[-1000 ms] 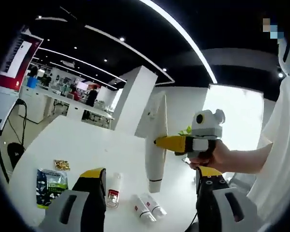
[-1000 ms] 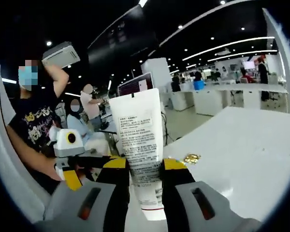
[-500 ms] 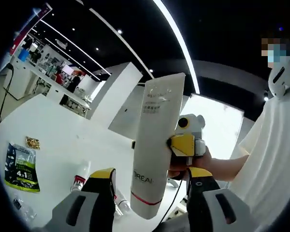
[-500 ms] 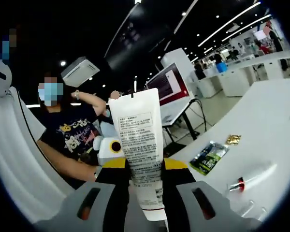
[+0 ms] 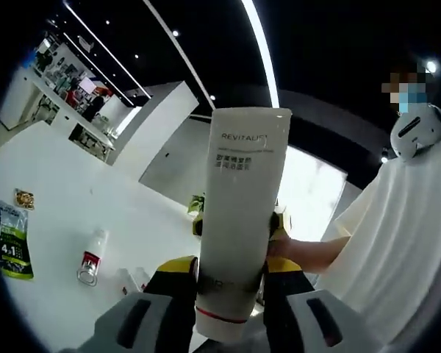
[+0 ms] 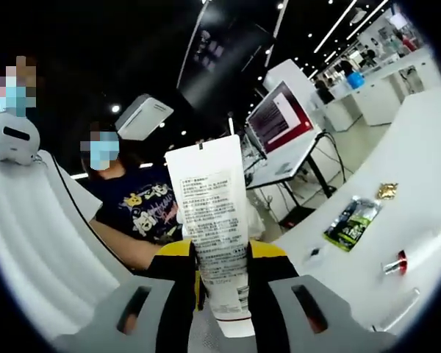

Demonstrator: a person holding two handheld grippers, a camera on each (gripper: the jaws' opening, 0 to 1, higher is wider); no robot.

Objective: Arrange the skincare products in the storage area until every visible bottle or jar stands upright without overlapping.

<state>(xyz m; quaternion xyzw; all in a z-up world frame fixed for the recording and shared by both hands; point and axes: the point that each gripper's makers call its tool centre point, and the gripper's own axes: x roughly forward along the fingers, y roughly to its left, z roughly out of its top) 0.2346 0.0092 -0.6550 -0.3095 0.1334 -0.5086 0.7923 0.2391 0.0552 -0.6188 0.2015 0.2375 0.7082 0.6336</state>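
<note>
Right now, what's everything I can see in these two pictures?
Cream tube: one, white with printed text and a red stripe near the bottom, held up between both tongs.
Small bottle: one, clear with a red band, lying on the white table.
Sachet: one, dark green, flat on the table.
Gold packet: one, beyond the sachet.
Small tubes: two, I think, white, lying beside the left tongs.
Bystander: one, dark printed shirt, seated.
Left tongs: grey and yellow, around the tube.
Right tongs: grey and yellow, clamped on the tube.
</note>
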